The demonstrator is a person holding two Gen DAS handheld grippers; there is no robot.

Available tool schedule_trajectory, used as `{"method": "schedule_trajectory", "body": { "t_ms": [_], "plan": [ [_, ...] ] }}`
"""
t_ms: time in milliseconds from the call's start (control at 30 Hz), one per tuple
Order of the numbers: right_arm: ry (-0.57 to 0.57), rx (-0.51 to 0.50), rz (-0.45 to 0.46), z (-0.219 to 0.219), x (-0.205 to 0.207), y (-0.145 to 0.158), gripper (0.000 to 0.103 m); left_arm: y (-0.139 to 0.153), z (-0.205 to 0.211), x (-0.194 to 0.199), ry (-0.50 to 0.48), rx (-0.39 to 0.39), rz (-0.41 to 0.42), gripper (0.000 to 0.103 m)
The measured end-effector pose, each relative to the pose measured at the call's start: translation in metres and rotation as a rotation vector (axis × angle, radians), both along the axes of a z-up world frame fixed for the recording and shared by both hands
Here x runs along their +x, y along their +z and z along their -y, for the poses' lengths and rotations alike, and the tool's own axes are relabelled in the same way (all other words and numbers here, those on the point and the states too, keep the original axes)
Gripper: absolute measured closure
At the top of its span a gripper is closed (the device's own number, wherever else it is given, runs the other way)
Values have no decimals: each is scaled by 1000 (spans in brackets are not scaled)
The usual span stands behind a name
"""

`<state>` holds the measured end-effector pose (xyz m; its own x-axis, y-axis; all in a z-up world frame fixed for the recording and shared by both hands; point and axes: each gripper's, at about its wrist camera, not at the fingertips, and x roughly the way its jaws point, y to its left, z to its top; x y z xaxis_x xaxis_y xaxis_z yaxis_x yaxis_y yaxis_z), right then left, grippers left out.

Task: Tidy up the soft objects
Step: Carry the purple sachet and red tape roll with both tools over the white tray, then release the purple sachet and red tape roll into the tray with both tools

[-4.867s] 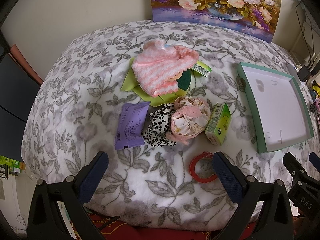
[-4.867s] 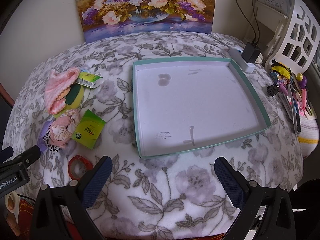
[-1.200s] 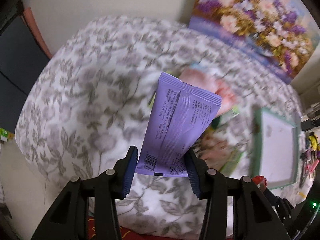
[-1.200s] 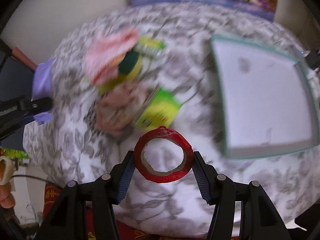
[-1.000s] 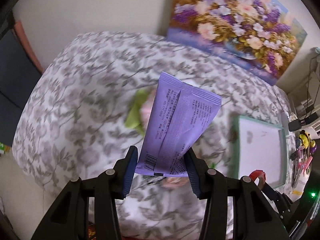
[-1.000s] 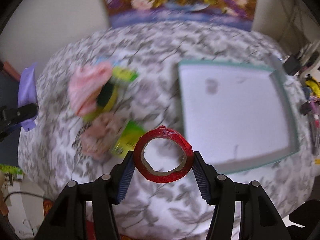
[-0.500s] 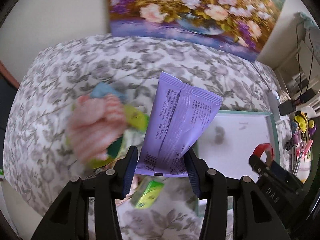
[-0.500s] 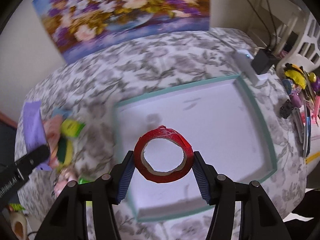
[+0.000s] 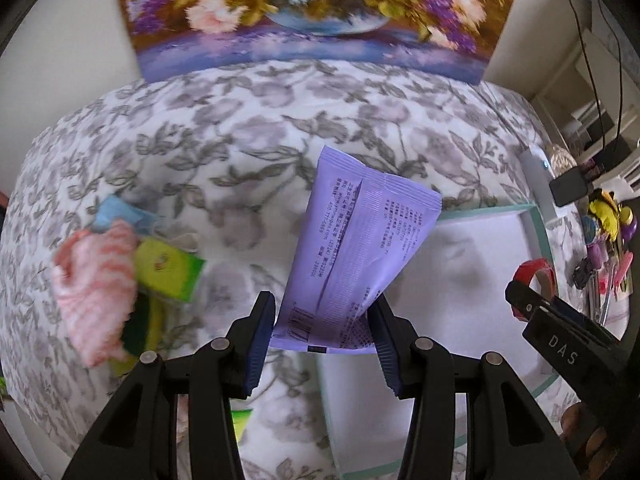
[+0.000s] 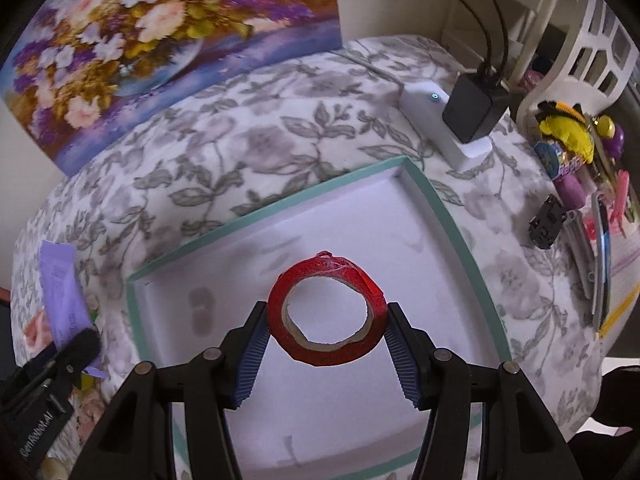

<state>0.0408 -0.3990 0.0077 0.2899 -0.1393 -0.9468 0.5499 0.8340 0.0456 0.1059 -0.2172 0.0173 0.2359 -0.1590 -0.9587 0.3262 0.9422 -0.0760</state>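
The left hand-held gripper (image 9: 322,340) pinches the lower end of a purple packet (image 9: 356,256), which stands up and leans slightly right above the left rim of the teal-edged tray (image 10: 436,200). The right hand-held gripper (image 10: 326,336) clamps a red tape roll (image 10: 326,314) by its outer sides, the ring facing the camera over the tray's white floor. That floor lies bare, with low walls on all visible sides. The tray rests on a floral blanket (image 9: 224,152) covering the counter. Its far right corner sits just beside a white power strip (image 10: 444,128) carrying a black adapter (image 10: 476,106), and small toys and pens (image 10: 580,200) crowd the blanket's right edge. Left of the tray, a pink knitted cloth (image 9: 96,292) and a green box (image 9: 172,268) lie close together, blurred. Between them and the flower painting (image 9: 312,12) at the back, the blanket is open.
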Motion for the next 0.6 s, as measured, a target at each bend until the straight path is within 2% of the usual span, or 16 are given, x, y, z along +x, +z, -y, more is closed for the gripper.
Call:
{"method": "schedule_trajectory", "body": {
  "t_ms": [267, 467, 500, 533, 600],
  "plan": [
    [-44, 20, -26, 25, -6, -20, 43, -33, 27, -6, -40, 24, -54, 53],
    [-69, 25, -34, 35, -12, -25, 43, -37, 35, -11, -54, 15, -52, 51],
    [-71, 26, -32, 35, -13, -24, 43, -37, 35, -12, -53, 17, -49, 46],
    [-72, 25, -29, 36, -14, -23, 42, -36, 34, -12, -49, 18, -41, 36],
    [-71, 27, -23, 36, -14, -21, 39, -34, 33, -11, -39, 24, -28, 26]
  ]
}}
